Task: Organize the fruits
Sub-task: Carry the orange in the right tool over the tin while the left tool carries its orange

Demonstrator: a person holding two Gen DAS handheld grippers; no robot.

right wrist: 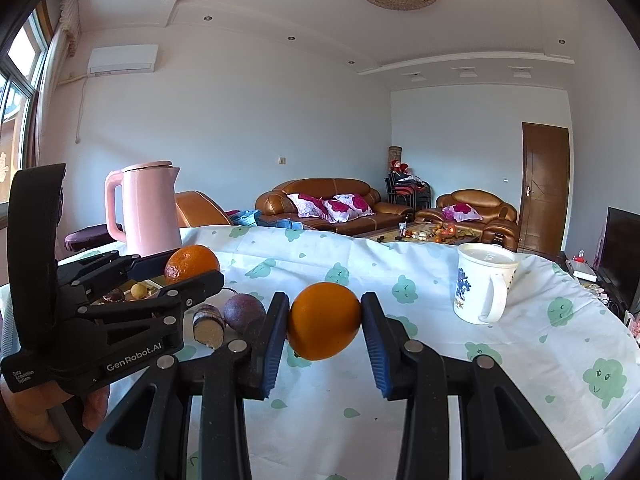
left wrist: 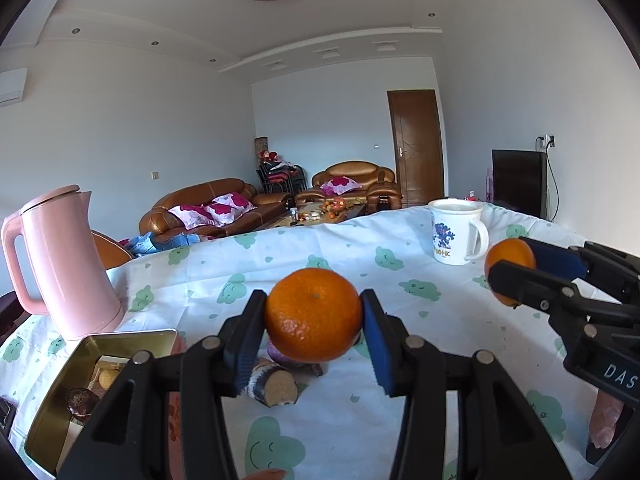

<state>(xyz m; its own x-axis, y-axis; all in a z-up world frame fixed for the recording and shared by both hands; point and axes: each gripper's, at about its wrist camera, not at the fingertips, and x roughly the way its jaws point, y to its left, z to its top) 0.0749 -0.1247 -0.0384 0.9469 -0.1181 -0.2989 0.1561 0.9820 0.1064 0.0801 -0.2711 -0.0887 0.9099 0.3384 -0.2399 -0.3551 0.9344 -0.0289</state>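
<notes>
on your far left the pink kettle (left wrist: 60, 264) stands on the cloud-print tablecloth (left wrist: 328, 420), with the gold tin (left wrist: 60, 408) just in front of it, and your left gripper (left wrist: 314, 316) has its blue pads pressed on either side of an orange (left wrist: 314, 314), held clear above the cloth, over a cut roll (left wrist: 274, 386) and a purple fruit (right wrist: 243, 312). further right, your right gripper (right wrist: 325, 322) clamps a second orange (right wrist: 324, 322) the same way, squarely between its fingertips and off the table, with the white mug (right wrist: 482, 284) standing beyond it to the right.
</notes>
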